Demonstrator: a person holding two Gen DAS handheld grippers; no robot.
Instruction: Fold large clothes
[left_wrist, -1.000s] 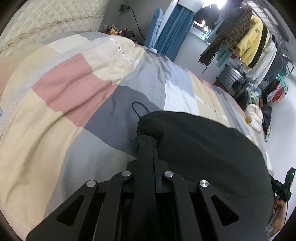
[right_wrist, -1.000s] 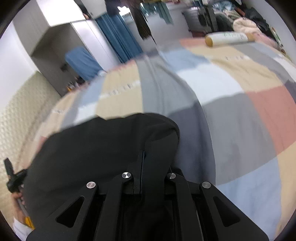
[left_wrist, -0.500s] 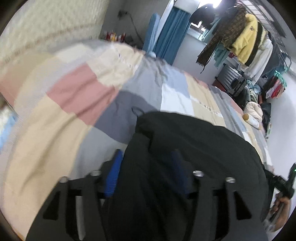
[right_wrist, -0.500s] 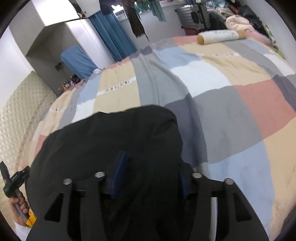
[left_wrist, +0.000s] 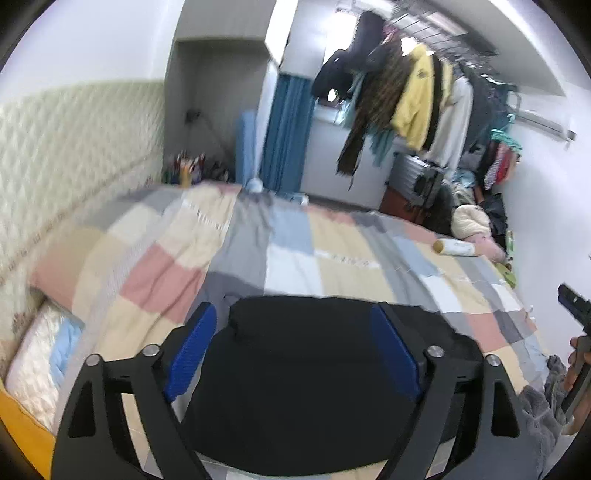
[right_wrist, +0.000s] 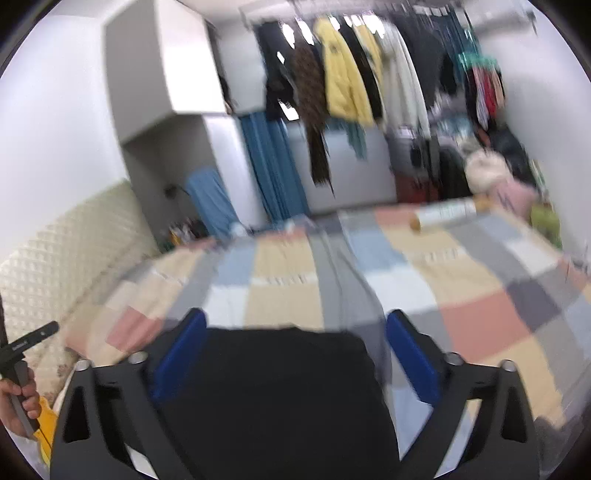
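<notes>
Quilted cream padding forms the headboard at the far left of the left wrist view, its diamond stitching smeared by blur. Next to it spreads the patchwork bedspread, soft cotton blocks of pink, beige, grey, pale blue and white, lightly wrinkled. On it, near the front edge, lies the black garment, a matte, smooth fabric folded into a broad rounded slab with a straight top edge. The left gripper frames it from above: its blue ribbed pads stand wide apart and are opening further, touching no cloth; the garment shows between them but lies below, on the bed. Farther right a cream cylindrical bolster rests at the bed's far corner, and a crowded clothes rack carries a yellow jacket, a brown scarf and pale coats. At the right edge a hand holds the other gripper's black handle.

In the right wrist view a hand grips a black handle at the left edge. The right gripper is spread as wide, jaws opening, blue pads clear of the black garment, which lies flat on the bedspread beneath. A blue curtain hangs behind, left of the rack.
</notes>
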